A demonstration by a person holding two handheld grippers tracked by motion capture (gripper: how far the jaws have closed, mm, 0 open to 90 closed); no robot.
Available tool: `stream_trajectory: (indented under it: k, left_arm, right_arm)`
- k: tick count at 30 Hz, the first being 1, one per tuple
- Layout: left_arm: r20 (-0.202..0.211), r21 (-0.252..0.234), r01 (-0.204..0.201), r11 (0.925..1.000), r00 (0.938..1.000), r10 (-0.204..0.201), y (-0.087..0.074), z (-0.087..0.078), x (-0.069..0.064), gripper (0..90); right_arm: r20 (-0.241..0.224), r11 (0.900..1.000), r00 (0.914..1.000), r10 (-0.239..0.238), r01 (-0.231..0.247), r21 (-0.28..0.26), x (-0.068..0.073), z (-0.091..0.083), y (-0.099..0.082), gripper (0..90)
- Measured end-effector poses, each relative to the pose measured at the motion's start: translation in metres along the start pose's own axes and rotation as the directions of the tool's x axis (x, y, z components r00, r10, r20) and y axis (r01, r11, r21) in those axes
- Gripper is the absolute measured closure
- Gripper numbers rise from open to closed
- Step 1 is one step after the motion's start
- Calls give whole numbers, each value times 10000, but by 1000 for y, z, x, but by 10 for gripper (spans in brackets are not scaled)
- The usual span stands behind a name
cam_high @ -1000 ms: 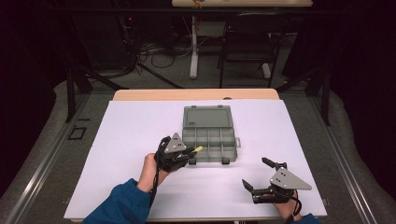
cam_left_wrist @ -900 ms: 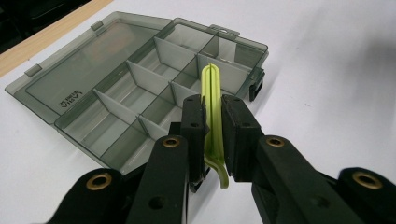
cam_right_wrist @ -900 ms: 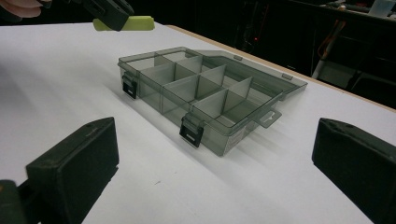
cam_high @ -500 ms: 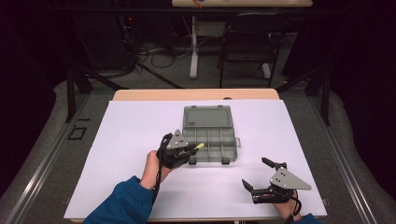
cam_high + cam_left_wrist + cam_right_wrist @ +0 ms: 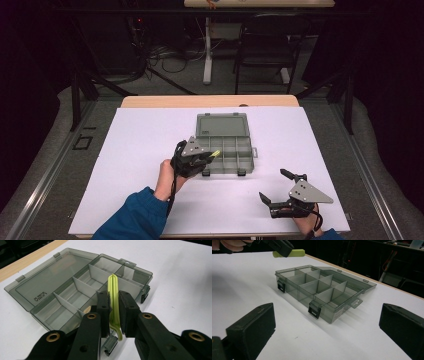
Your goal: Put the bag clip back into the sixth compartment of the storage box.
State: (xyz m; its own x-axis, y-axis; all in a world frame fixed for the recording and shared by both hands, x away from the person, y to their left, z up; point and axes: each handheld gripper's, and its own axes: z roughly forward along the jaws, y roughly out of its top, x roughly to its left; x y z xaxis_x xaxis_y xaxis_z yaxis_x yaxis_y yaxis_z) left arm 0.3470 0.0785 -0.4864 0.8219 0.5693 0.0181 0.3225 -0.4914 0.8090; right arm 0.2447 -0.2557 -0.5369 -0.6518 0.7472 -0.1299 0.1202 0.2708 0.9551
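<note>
A thin yellow-green strip [image 5: 114, 303] is being held between the two black jaws of the left gripper [image 5: 114, 312], which are clamped together on its flat sides. In the left gripper view the strip is standing on edge, its tip reaching out over the near wall of a smoky grey compartment box [image 5: 75, 288]. In the high view the same strip [image 5: 215, 154] is poking out toward the box's front left corner, hanging above it rather than lying inside.

The box [image 5: 223, 144] is sitting open near the middle of a white table [image 5: 135, 140], its lid [image 5: 222, 124] folded flat on the far side. White dividers are splitting the tray into small compartments, and two dark latches are showing on its front wall in the right gripper view [image 5: 315, 310].

Compared with a second ago, the left gripper [image 5: 200, 159] is sitting slightly nearer the person and lower along the box's front edge; the shift is small. The box is staying where it was.

The right gripper [image 5: 276, 189] is resting well apart from the box, near the table's front right corner, unmoved, with its jaws spread wide and nothing between them. A blue sleeve [image 5: 134, 217] is entering from the bottom left.
</note>
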Motion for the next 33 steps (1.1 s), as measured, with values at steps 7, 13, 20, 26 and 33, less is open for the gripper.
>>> stream_trajectory:
  k: [7, 13, 20, 26, 33]
  left_arm:
    - [-75, -46, 294, 9996, 9995, -295, 2, 4, 1, 799]
    - [-145, -18, 441, 9990, 9989, -441, 1, 8, 2, 799]
    - [-324, 85, 765, 9970, 9966, -762, 1, 15, 4, 798]
    - [-456, 103, 929, 9956, 9947, -923, -1, 20, 4, 798]
    - [-590, 125, 1018, 9947, 9931, -1009, -2, 25, 4, 798]
  right_arm:
    - [12, 10000, 10000, -4, 4, 6, 0, 0, 0, 1]
    - [20, 10000, 10000, 4, -4, 2, 0, 0, 0, 1]
    - [37, 10000, 10000, 11, -11, -6, 0, 0, 0, 1]
    - [36, 10000, 10000, 12, -12, -30, 0, 0, 0, 1]
    - [38, 10000, 10000, 4, -4, -14, 0, 0, 0, 1]
